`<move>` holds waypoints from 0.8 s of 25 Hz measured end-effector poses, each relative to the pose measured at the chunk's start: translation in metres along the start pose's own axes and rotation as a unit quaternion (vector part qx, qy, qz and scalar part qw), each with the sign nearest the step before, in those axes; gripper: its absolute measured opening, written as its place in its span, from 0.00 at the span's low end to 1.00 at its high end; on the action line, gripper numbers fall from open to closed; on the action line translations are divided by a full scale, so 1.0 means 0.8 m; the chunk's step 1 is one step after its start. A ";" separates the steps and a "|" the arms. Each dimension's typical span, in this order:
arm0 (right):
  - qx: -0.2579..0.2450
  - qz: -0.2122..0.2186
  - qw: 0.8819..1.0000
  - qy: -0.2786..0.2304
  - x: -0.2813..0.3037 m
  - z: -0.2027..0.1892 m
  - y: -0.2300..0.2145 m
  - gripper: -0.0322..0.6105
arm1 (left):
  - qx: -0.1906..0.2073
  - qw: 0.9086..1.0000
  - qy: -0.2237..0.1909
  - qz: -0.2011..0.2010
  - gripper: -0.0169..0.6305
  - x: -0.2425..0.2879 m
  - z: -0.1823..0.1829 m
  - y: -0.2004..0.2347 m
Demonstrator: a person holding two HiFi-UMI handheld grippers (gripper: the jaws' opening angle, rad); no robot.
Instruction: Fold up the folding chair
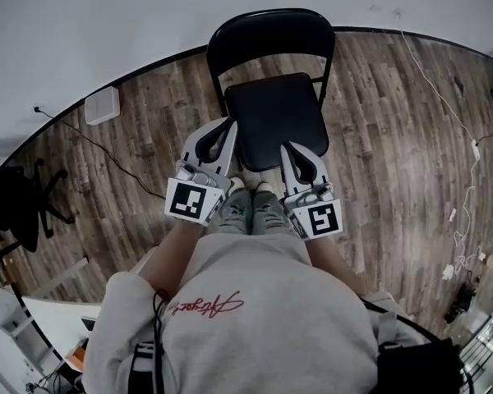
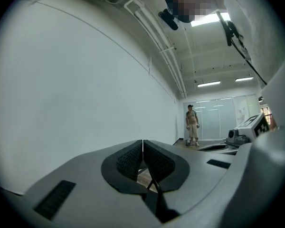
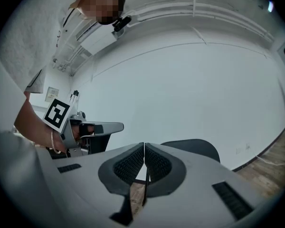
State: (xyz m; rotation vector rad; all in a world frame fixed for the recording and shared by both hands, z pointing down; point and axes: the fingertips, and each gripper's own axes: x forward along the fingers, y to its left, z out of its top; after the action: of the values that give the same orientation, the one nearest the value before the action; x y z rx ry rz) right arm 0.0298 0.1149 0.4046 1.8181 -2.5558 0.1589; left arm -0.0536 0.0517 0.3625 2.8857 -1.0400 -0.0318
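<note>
A black folding chair [image 1: 271,72] stands unfolded on the wood floor against the white wall, its seat [image 1: 273,117] facing me and its curved backrest [image 1: 267,35] at the top of the head view. My left gripper [image 1: 229,125] is shut and empty, its tip at the seat's left front edge. My right gripper [image 1: 286,148] is shut and empty at the seat's front right edge. In the right gripper view the backrest [image 3: 192,147] shows behind the closed jaws [image 3: 144,148]. The left gripper view has its closed jaws [image 2: 142,146] in front of the wall.
A white box [image 1: 103,105] sits at the wall on the left with a black cable. White cables [image 1: 468,171] trail over the floor on the right. A dark office chair base [image 1: 20,203] stands far left. A person [image 2: 193,125] stands far off in the left gripper view.
</note>
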 end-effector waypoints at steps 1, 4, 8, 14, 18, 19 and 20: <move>0.014 -0.002 1.000 0.000 0.002 -0.007 -0.006 0.08 | 0.000 1.000 0.010 -0.007 0.05 0.010 -0.007 0.004; 0.071 0.002 0.997 -0.010 0.001 -0.034 -0.012 0.08 | -0.002 0.999 0.037 -0.024 0.05 0.037 -0.027 0.024; 0.186 -0.037 0.982 0.018 -0.002 -0.116 -0.035 0.27 | 0.012 0.996 0.084 -0.036 0.39 0.080 -0.059 0.089; 0.416 -0.188 0.883 0.112 -0.066 -0.349 -0.079 0.42 | -0.014 0.981 0.185 -0.051 0.57 0.154 -0.110 0.240; 0.519 -0.235 0.807 0.154 -0.095 -0.496 -0.077 0.47 | 0.000 0.967 0.237 -0.087 0.63 0.195 -0.124 0.299; 0.536 -0.244 0.794 0.154 -0.095 -0.522 -0.081 0.48 | -0.003 0.965 0.244 -0.098 0.64 0.207 -0.128 0.305; 0.551 -0.251 0.782 0.150 -0.093 -0.543 -0.083 0.48 | -0.009 0.962 0.251 -0.111 0.65 0.217 -0.134 0.308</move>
State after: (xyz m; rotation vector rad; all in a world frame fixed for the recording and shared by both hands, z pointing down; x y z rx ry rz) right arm 0.0920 0.1998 0.8379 2.3210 -1.6544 2.0514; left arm -0.0717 -0.2414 0.4896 2.7464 -0.6178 0.6367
